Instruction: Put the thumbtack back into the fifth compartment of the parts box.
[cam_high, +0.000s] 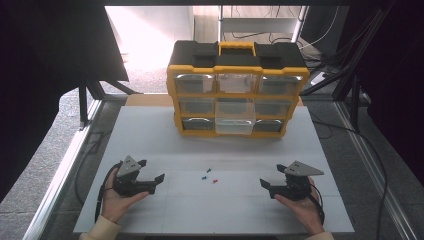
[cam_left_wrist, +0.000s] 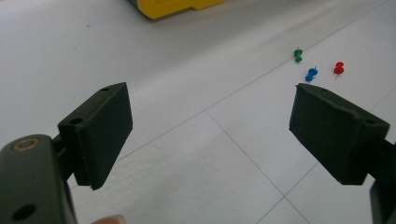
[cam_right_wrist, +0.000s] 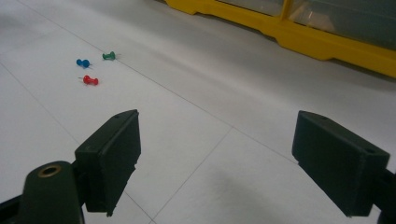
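Note:
Three push pins lie close together on the white table: green (cam_high: 208, 170), blue (cam_high: 204, 177) and red (cam_high: 215, 180). My left gripper (cam_high: 151, 170) rests in a hand to their left, jaws wide open and empty. To the pins' right my right gripper (cam_high: 271, 175) is held the same way, open with nothing between its jaws. In the left gripper view (cam_left_wrist: 210, 100) the green pin (cam_left_wrist: 298, 54), blue pin (cam_left_wrist: 311, 74) and red pin (cam_left_wrist: 339, 68) lie beyond the right jaw. In the right gripper view (cam_right_wrist: 219, 123) the blue pin (cam_right_wrist: 83, 62), green pin (cam_right_wrist: 109, 56) and red pin (cam_right_wrist: 89, 80) lie ahead on the left.
A yellow and black drawer organizer (cam_high: 235, 60) stands at the back middle of the table (cam_high: 150, 135). Its bottom middle clear drawer (cam_high: 234, 125) is pulled out. Metal frame rails run along both sides of the table.

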